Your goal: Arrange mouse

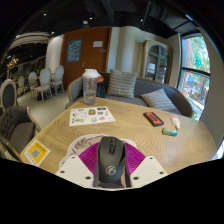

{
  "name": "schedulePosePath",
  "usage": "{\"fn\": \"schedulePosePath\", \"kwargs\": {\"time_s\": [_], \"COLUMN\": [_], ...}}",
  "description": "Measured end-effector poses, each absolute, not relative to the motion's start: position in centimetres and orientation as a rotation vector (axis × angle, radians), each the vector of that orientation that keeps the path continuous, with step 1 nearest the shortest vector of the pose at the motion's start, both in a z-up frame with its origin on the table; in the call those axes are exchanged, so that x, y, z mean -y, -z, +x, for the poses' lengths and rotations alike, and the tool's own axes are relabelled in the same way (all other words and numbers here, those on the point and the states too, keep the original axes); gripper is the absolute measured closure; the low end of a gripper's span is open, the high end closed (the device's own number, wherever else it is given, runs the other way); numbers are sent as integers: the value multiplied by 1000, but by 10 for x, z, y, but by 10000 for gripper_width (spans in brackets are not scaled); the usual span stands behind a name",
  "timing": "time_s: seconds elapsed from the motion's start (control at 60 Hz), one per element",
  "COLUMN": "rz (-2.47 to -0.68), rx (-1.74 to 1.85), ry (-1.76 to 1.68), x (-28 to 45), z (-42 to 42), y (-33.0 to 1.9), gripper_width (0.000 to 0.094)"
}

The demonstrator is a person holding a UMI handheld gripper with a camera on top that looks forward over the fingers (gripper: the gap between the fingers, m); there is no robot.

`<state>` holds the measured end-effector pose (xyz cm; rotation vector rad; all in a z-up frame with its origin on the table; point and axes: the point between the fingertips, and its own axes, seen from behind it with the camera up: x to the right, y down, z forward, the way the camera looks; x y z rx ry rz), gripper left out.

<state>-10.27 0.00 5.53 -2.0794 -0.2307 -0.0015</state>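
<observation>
Nearest of all, the gripper [111, 168] has its two pale fingers clenched around a dark mouse [111, 160], whose smooth, rounded plastic shell with a central scroll wheel sits squeezed between the magenta pads [91, 157] lining each finger's inner face. Beneath and ahead spreads a round wooden table [135, 138] with a warm, matte light-brown top. On it, off to one side of the fingers, lies a flat yellow card [36, 152]; further ahead rests a printed white sheet [91, 116], and beyond it stands a clear plastic bottle [90, 88] with a pinkish lid. To the other side lie a small red-and-black rectangular object [153, 118] and a pale green one [171, 130]. Beyond the table, a grey upholstered sofa [165, 98] carries soft cushions.
</observation>
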Motion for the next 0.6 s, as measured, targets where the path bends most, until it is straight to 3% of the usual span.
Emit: {"fn": "schedulePosePath", "kwargs": {"time_s": [0.067, 0.183, 0.267, 0.367, 0.4, 0.6], "rz": [-2138, -2217, -2184, -2148, -2130, -2038], "rx": [243, 271, 302, 335, 347, 344], "ry": [-7, 18, 20, -25, -35, -122], "x": [7, 10, 9, 22, 27, 96], "z": [-120, -123, -124, -127, -126, -104], "y": [-20, 10, 7, -6, -12, -51], "gripper_width": [566, 493, 428, 61, 95, 83]}}
